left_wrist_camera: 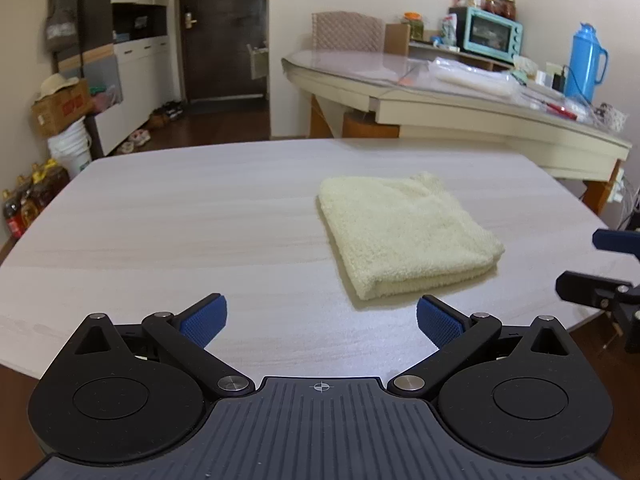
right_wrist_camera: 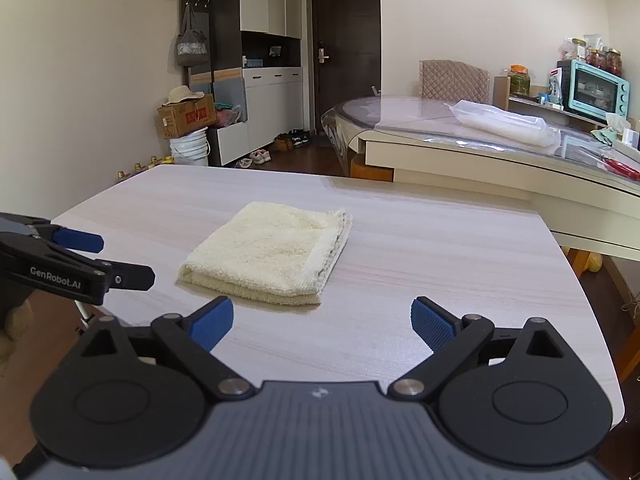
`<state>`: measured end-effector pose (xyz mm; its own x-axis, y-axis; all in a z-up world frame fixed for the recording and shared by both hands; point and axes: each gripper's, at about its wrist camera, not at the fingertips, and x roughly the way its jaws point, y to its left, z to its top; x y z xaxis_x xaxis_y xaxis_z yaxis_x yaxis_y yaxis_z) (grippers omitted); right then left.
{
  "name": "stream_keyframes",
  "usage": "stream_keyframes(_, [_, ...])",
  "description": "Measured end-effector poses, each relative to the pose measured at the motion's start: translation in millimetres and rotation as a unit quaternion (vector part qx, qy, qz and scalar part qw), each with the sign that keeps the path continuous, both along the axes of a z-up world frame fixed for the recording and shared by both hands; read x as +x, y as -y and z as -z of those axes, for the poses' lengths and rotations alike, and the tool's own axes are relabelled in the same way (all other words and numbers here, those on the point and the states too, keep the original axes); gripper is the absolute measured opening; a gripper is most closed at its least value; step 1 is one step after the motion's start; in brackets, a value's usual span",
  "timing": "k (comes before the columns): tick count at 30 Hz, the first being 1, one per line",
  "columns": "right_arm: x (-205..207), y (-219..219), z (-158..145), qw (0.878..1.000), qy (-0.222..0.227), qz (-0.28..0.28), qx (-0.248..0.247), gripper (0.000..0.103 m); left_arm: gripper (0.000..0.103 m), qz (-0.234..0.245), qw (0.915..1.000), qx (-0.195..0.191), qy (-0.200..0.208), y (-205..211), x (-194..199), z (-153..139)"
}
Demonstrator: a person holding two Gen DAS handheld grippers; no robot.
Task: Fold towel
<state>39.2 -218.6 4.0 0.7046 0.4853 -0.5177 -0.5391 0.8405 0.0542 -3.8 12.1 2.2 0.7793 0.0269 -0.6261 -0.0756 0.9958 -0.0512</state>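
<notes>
Both grippers, the left gripper (left_wrist_camera: 321,322) and the right gripper (right_wrist_camera: 322,322), are held wide apart and empty just short of the cream towel (left_wrist_camera: 404,232), which lies folded on the pale wooden table (left_wrist_camera: 180,216), so any last tidying is best limited to squaring its stacked edges.

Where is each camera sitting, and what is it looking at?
Left wrist: sits on the left gripper, looking forward and down over its open blue fingers at the folded towel on the table; the right gripper pokes in at the right edge.
Right wrist: sits on the right gripper, facing the same towel; the left gripper shows at left.
Both share the towel, the table, the door and the teal oven.
</notes>
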Motion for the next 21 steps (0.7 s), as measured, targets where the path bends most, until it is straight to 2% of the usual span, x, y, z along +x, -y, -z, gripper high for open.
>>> stream_keyframes(5, [-0.3,-2.3,0.0,1.0,0.0,0.0,-0.004,0.097,0.103,0.0,0.9998,-0.021,0.003,-1.3,2.0,-0.7])
stream_keyframes(14, [-0.6,-10.2,-4.3,1.0,0.005,-0.009,-0.013,0.097,0.103,0.002,1.0,-0.005,0.004,4.3,5.6,-0.6])
stream_keyframes(21, [-1.0,-10.2,-5.2,1.0,0.003,-0.012,-0.011,0.097,0.103,0.002,0.9999,-0.011,0.0,6.1,7.2,1.5])
